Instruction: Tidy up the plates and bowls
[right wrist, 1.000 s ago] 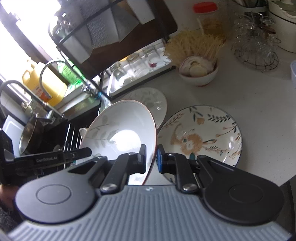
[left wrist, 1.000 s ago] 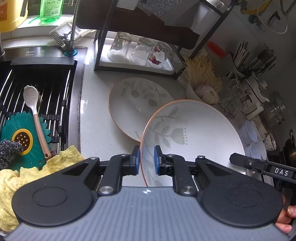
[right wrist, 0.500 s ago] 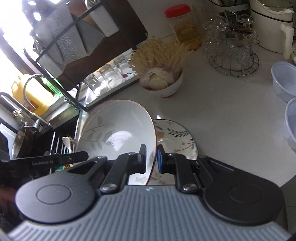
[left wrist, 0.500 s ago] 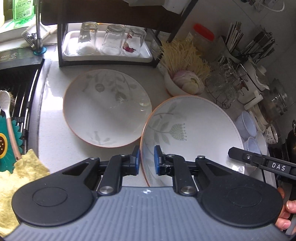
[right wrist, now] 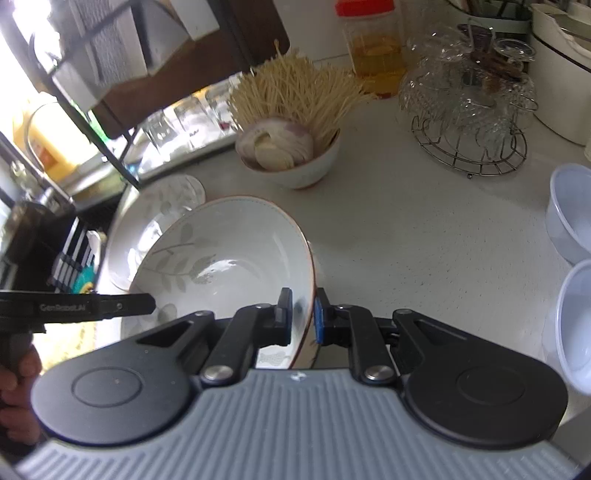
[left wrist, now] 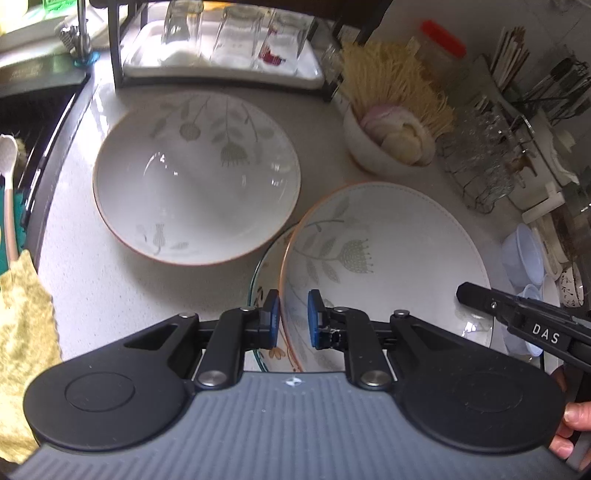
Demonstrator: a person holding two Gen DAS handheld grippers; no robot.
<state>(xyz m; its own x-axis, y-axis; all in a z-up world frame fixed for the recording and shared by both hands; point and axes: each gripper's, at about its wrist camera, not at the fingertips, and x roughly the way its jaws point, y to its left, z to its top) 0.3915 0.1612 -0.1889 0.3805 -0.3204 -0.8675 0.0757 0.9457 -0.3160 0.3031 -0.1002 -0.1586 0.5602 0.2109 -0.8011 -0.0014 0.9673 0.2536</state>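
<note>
A small white bowl point(right wrist: 295, 166) of sliced onion and pale noodles is sitting on the speckled table point(right wrist: 424, 236). Right of that bowl, a wire rack point(right wrist: 469, 122) of glassware is standing; behind it, a red-lidded jar point(right wrist: 369, 48); left, upturned glasses point(left wrist: 229, 37) are draining on a tray.

The held bowl point(left wrist: 388, 258) covers nearly all of the patterned plate point(left wrist: 267, 273) under it; only a sliver of rim shows at the bowl's left. Behind the bowl, the glasses point(left wrist: 236, 33) on the rack are cut off by the top edge and blurred. Right of the bowl, the clear tubs point(right wrist: 572, 210) run past the edge. The sink point(left wrist: 33, 110), left of the bowl, is mostly out of frame.
</note>
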